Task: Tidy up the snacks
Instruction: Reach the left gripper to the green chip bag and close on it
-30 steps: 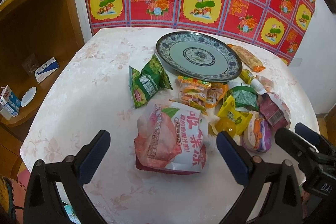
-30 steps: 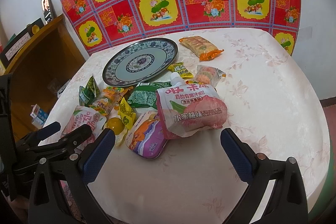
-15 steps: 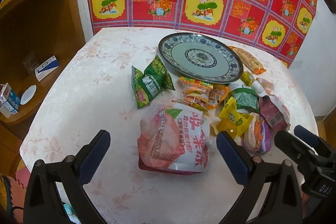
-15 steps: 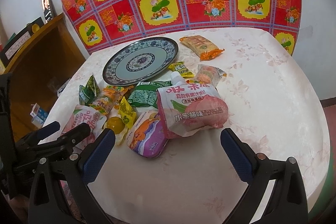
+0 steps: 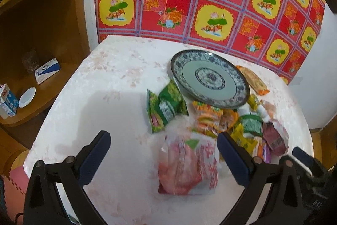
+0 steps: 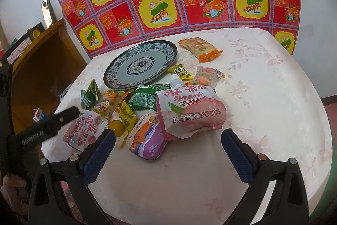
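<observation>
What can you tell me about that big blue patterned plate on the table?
The plate is round, shallow and glossy, apparently ceramic, with a dark blue patterned rim, pale green-grey well and a blue medallion at its centre. It holds nothing. It sits on the pale floral tablecloth near the red wall covering, with snack packets crowding its near edge; a green packet seems to touch it.

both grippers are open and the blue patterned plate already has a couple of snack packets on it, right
Not quite. Both the left gripper and right gripper are open, but the blue patterned plate holds nothing; the snack packets lie on the table beside it, as the right wrist view shows.
</observation>
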A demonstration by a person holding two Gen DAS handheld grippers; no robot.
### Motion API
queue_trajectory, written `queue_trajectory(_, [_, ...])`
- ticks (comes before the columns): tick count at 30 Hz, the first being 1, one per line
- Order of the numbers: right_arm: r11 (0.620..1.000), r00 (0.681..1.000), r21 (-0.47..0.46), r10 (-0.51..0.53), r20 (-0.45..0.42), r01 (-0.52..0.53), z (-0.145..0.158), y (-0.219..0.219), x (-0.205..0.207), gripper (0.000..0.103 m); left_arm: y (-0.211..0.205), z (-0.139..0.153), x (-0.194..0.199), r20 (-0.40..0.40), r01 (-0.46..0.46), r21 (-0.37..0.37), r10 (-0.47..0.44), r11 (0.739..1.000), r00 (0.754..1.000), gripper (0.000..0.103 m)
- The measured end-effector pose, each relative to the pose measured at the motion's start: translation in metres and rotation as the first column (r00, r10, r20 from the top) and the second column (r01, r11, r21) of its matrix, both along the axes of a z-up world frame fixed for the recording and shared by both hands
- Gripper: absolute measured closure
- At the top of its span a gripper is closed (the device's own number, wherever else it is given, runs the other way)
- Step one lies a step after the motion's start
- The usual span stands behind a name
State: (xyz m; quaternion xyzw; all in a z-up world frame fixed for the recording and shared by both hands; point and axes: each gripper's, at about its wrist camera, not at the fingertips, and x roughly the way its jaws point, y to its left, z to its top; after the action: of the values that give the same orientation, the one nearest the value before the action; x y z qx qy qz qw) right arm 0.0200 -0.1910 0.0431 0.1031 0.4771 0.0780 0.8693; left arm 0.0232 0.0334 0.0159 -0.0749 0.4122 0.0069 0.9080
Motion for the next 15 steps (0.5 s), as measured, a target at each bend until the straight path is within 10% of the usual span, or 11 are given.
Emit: queue_trajectory(15, [1.000, 1.000, 0.018, 0.002, -0.003, -0.002, 0.000, -0.004, 0.003, 0.001, 0.005, -0.009, 0.041, -0.020, -0.012, 0.001, 0.012, 1.000, 1.000, 0.010])
